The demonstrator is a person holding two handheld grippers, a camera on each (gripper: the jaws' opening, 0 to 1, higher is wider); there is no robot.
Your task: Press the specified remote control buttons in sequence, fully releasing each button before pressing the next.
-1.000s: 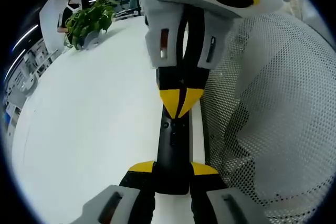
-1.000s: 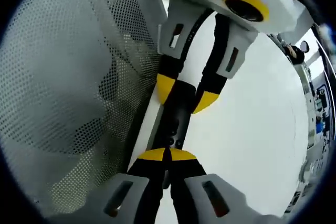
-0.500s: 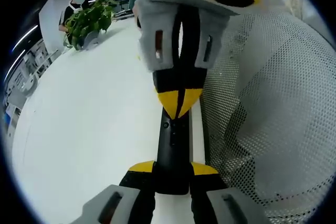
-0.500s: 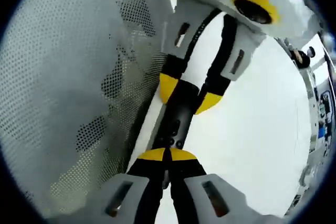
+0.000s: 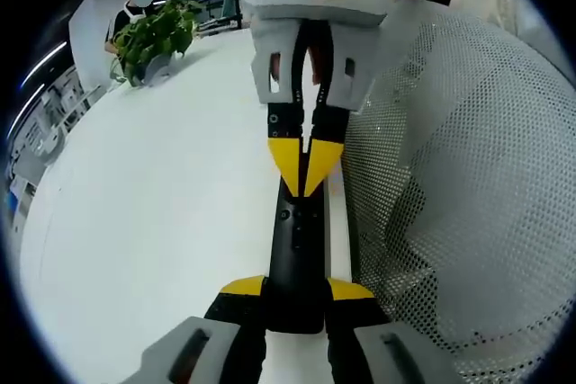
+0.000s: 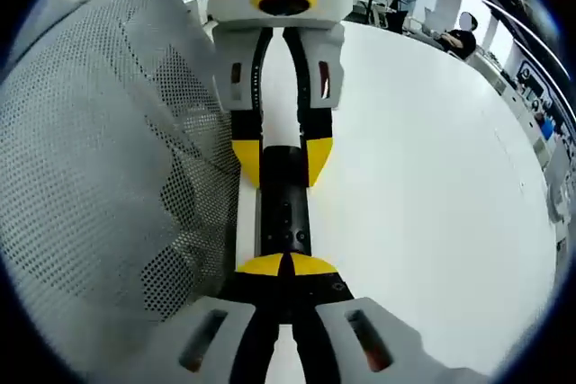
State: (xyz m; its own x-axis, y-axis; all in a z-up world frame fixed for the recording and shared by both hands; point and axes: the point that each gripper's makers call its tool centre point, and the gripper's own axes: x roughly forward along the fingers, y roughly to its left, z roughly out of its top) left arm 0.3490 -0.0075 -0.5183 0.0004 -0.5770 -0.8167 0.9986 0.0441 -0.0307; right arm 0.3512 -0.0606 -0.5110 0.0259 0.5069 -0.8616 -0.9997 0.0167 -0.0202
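Left gripper view: white table [image 5: 153, 213], potted plant [image 5: 153, 35], perhaps office beyond.

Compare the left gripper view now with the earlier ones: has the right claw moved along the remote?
No. The right claw has swung straighter, but its yellow tips sit at the same spot on the black remote beside the mesh.

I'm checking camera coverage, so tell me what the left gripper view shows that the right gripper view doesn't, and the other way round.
Left gripper view: a potted plant at the table's far edge.

Right gripper view: seated people and desks beyond the table.

Both: the black remote on the white table beside a mesh chair back; the left gripper clamps one end, and the right gripper, jaws together, tips meet on it.
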